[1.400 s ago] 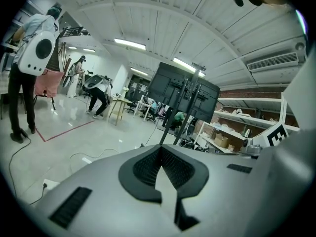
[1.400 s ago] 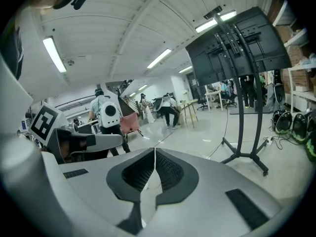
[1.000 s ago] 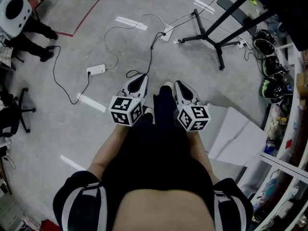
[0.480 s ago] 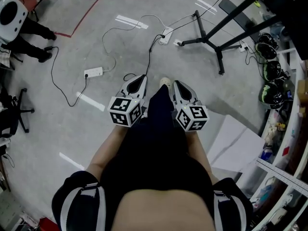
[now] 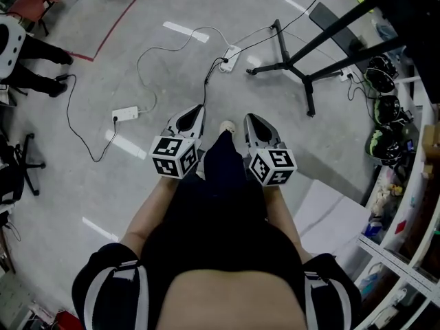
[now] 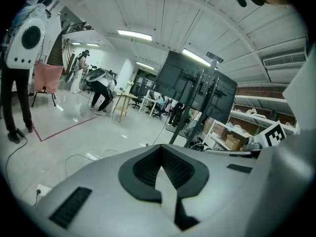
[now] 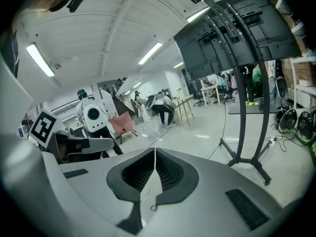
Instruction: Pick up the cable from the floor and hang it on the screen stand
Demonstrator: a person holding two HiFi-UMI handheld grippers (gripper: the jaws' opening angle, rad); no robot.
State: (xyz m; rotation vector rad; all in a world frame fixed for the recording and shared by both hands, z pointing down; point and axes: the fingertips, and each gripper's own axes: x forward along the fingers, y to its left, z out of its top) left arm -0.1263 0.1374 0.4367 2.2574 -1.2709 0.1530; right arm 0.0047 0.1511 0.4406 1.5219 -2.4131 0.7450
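Note:
A thin black cable (image 5: 209,78) runs over the grey floor from a white power strip (image 5: 230,53) toward my feet, and a white cable (image 5: 155,43) loops beside it. The black screen stand (image 5: 297,60) has its legs spread on the floor at the upper right. It also rises in the left gripper view (image 6: 197,88) and the right gripper view (image 7: 242,83). My left gripper (image 5: 194,110) and right gripper (image 5: 249,119) are held side by side over my legs, well above the floor. Both are shut with nothing between the jaws.
A second power strip (image 5: 125,113) with a long black cord lies at the left. A person's legs (image 5: 34,53) and an office chair (image 5: 17,163) are at the far left. Helmets (image 5: 385,108) and shelving line the right edge. A white board (image 5: 330,215) lies on the floor.
The power strips and stand legs have slid down the head view, so I have stepped forward toward them. Both grippers keep the same pose, shut.

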